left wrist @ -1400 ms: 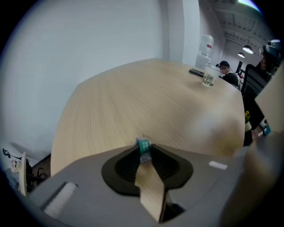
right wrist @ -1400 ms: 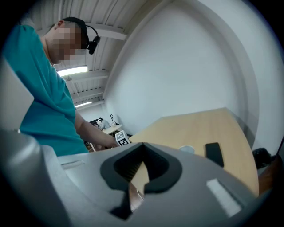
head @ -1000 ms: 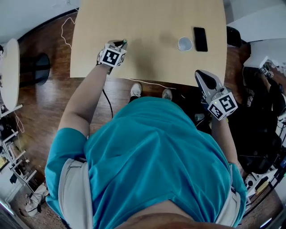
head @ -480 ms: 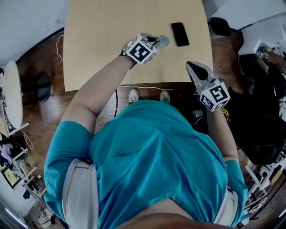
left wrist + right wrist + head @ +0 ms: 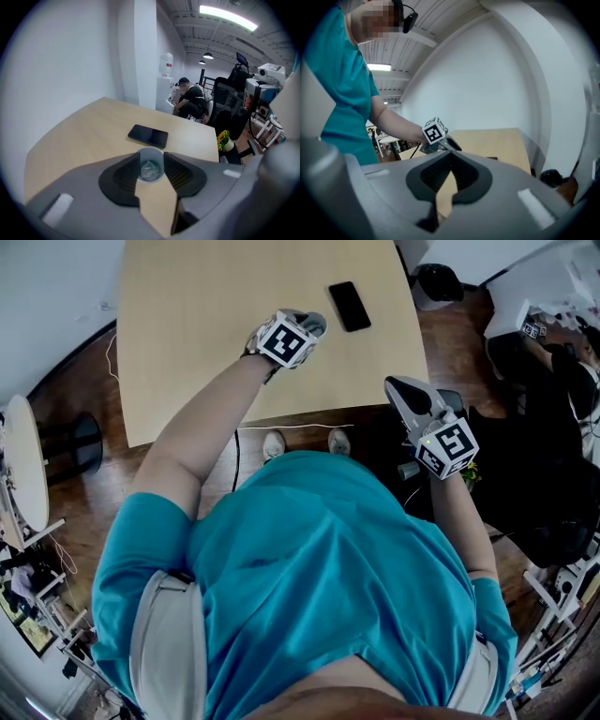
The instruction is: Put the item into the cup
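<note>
A small white cup (image 5: 151, 151) stands on the wooden table (image 5: 206, 315), and a crumpled pale item (image 5: 149, 169) lies inside it. My left gripper (image 5: 151, 157) hangs right over the cup, its jaws opening and nothing pressed between the pads. From the head view the cup (image 5: 318, 324) shows only partly, just past the left gripper (image 5: 307, 323). My right gripper (image 5: 398, 386) is held off the table's near right edge, shut and empty. The right gripper (image 5: 451, 153) looks towards the left gripper (image 5: 452, 144).
A black phone (image 5: 348, 306) lies flat just beyond the cup; it also shows in the left gripper view as the phone (image 5: 148, 135). Dark chairs and gear (image 5: 553, 456) crowd the floor to the right. A person (image 5: 190, 101) sits far behind the table.
My left gripper has travelled from the table's left part over to the cup beside the phone. The small thing it carried now lies in the cup. The right gripper has barely moved.
</note>
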A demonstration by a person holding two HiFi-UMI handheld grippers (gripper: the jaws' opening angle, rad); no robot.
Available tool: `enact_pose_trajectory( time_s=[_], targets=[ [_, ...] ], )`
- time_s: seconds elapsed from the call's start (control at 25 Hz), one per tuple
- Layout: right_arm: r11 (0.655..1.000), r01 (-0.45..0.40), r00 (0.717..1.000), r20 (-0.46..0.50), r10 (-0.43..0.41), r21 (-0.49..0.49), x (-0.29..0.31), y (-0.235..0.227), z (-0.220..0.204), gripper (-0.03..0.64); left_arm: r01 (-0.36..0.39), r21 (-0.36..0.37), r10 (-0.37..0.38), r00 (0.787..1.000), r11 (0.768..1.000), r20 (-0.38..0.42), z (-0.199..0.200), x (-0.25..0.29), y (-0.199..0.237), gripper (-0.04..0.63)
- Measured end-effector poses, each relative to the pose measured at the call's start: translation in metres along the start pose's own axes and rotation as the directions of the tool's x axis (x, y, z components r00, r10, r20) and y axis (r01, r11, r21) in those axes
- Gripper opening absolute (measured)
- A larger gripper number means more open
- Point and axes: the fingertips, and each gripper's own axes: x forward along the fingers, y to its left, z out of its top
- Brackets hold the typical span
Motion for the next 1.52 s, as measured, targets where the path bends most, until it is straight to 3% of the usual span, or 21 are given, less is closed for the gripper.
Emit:
enact_pose_trajectory(
  time_s=[0.12,0.2,0.36,0.48,0.56,0.68,0.88,1.08,1.2,1.52],
  targets=[
    [1.000,-0.012,1.000,0.026,0.012,0.013,-0.010,-0.001,0.004,0.003,0.008,-0.034,-0.005,0.996,0.999,0.085,0.010,-0.024,-0.011,0.137],
    [0.999,-0.039,0.998,0.051,0.038,0.024,-0.015,0.001,0.009,0.002,0.069,-0.077,-0.055,0.984,0.995,0.168,0.010,-0.057,-0.032,0.113],
    [0.991,-0.126,0.988,0.092,0.121,0.053,-0.026,0.008,0.017,0.002,0.191,-0.153,-0.124,0.922,0.970,0.367,-0.009,-0.137,-0.087,0.005],
    [0.979,-0.198,0.976,0.100,0.191,0.058,-0.031,0.025,0.020,0.002,0.225,-0.248,-0.075,0.863,0.942,0.500,-0.033,-0.191,-0.117,0.005],
    [0.972,-0.229,0.970,0.097,0.224,0.046,-0.031,0.041,0.022,0.003,0.204,-0.278,-0.017,0.833,0.939,0.553,-0.051,-0.221,-0.131,0.005],
    [0.969,-0.244,0.965,0.114,0.237,0.044,-0.028,0.073,0.031,0.002,0.191,-0.284,0.019,0.800,0.940,0.600,-0.078,-0.265,-0.143,0.005],
    [0.972,-0.236,0.966,0.106,0.235,-0.005,-0.020,0.148,0.043,0.002,0.186,-0.233,0.025,0.730,0.954,0.683,-0.120,-0.346,-0.143,0.005],
    [0.978,-0.207,0.972,0.110,0.207,-0.007,-0.021,0.228,0.044,0.002,0.186,-0.147,-0.028,0.706,0.972,0.707,-0.186,-0.410,-0.173,0.005],
    [0.980,-0.199,0.973,0.120,0.197,0.004,-0.032,0.262,0.045,0.002,0.205,-0.136,-0.051,0.708,0.969,0.704,-0.211,-0.430,-0.193,0.005],
    [0.958,-0.279,0.946,0.150,0.287,-0.073,-0.112,0.317,0.049,0.002,0.163,-0.139,-0.003,0.659,0.977,0.753,-0.208,-0.464,-0.275,0.005]
  ],
)
